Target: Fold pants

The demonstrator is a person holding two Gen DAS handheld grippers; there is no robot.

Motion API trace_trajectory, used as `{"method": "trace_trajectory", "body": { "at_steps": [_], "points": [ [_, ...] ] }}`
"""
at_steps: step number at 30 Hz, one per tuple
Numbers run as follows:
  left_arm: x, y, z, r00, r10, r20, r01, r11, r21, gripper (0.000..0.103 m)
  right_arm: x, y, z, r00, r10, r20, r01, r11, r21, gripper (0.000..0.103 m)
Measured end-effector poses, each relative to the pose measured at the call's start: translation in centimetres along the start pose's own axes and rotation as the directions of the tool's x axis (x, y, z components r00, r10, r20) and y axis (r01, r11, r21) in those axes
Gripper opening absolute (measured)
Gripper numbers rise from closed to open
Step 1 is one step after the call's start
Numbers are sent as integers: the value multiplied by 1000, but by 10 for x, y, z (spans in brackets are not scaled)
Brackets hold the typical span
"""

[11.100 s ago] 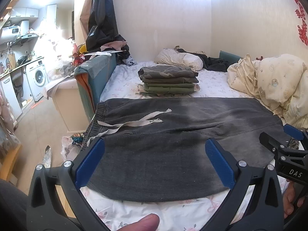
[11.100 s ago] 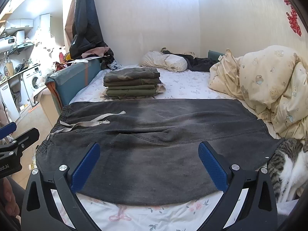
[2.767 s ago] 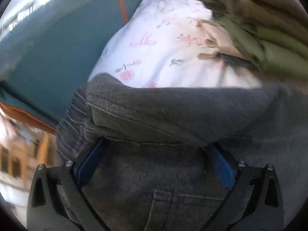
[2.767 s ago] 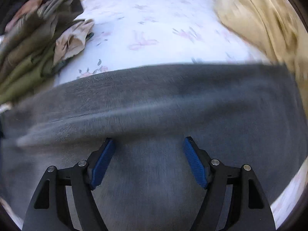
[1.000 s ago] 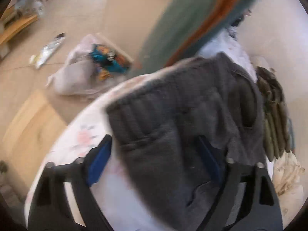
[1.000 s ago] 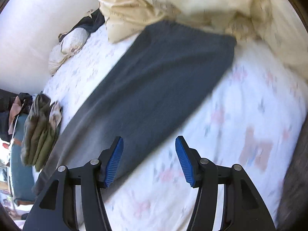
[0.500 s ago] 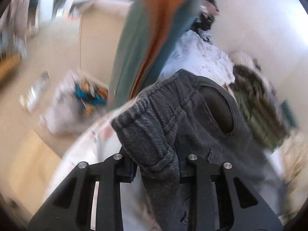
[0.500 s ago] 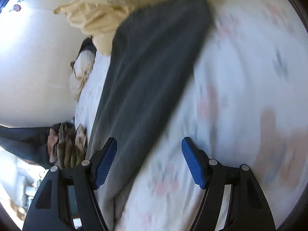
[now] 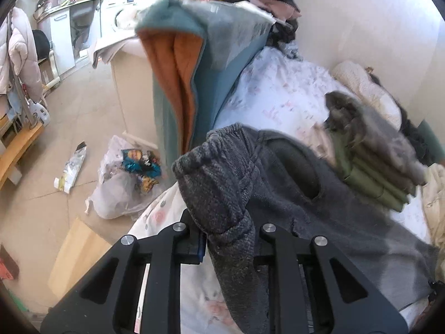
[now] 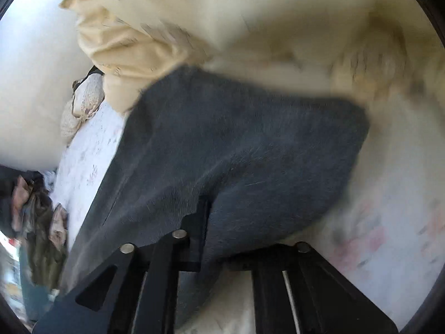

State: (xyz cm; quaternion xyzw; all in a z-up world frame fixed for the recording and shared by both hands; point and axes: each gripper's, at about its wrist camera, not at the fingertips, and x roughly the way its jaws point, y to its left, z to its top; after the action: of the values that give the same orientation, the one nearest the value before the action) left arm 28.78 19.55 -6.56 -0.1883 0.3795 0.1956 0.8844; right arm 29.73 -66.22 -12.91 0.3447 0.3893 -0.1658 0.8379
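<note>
Both of my grippers are pinching the grey pants (image 9: 292, 194), one at each end. My left gripper (image 9: 230, 239) is clenching the bunched elastic waistband, which is puffing up between the fingers (image 9: 194, 246) and spilling over them, while the rest of the garment is trailing away to the right across the bed (image 9: 272, 97). My right gripper (image 10: 217, 239) is gripping the near edge of the leg end; the cloth is draping over the right finger and hiding it, and the leg is lifting into a ridge that is running away from me toward the cream duvet (image 10: 250, 14). That view is blurring, so the hem's far corner is hard to make out. A stack of folded olive and camouflage clothes (image 9: 372, 153) is sitting on the floral sheet just beyond the pants. A teal-and-orange blanket (image 9: 180, 78) is hanging over the bed's end, and a plastic bag of wrappers (image 9: 125, 183) is lying on the floor (image 9: 41, 181) beside it.
</note>
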Motion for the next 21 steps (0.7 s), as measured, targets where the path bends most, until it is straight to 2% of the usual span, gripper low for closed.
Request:
{"method": "trace_trajectory", "body": {
  "at_steps": [5, 7, 11, 16, 18, 21],
  "points": [
    [-39, -3, 20, 999, -28, 34, 29, 999, -27, 13, -45, 24, 17, 999, 7, 34, -5, 997, -73, 4],
    [-60, 0, 27, 998, -48, 48, 49, 999, -12, 13, -57, 24, 20, 1000, 8, 28, -6, 999, -43, 4],
    [-91, 28, 34, 997, -62, 38, 62, 998, -6, 12, -91, 17, 10, 999, -40, -4, 40, 998, -41, 4],
    [-117, 91, 16, 997, -50, -61, 49, 999, -10, 11, -135, 6, -29, 991, -89, -95, 86, 995, -42, 4],
    [-126, 121, 3, 993, -53, -109, 51, 998, -28, 11, -160, 0, -55, 990, -81, -115, 81, 997, -6, 4],
    [-133, 163, -19, 980, -51, -193, 47, 999, -26, 11, -183, -12, -96, 973, -126, -191, 132, 991, 19, 4]
  ]
}}
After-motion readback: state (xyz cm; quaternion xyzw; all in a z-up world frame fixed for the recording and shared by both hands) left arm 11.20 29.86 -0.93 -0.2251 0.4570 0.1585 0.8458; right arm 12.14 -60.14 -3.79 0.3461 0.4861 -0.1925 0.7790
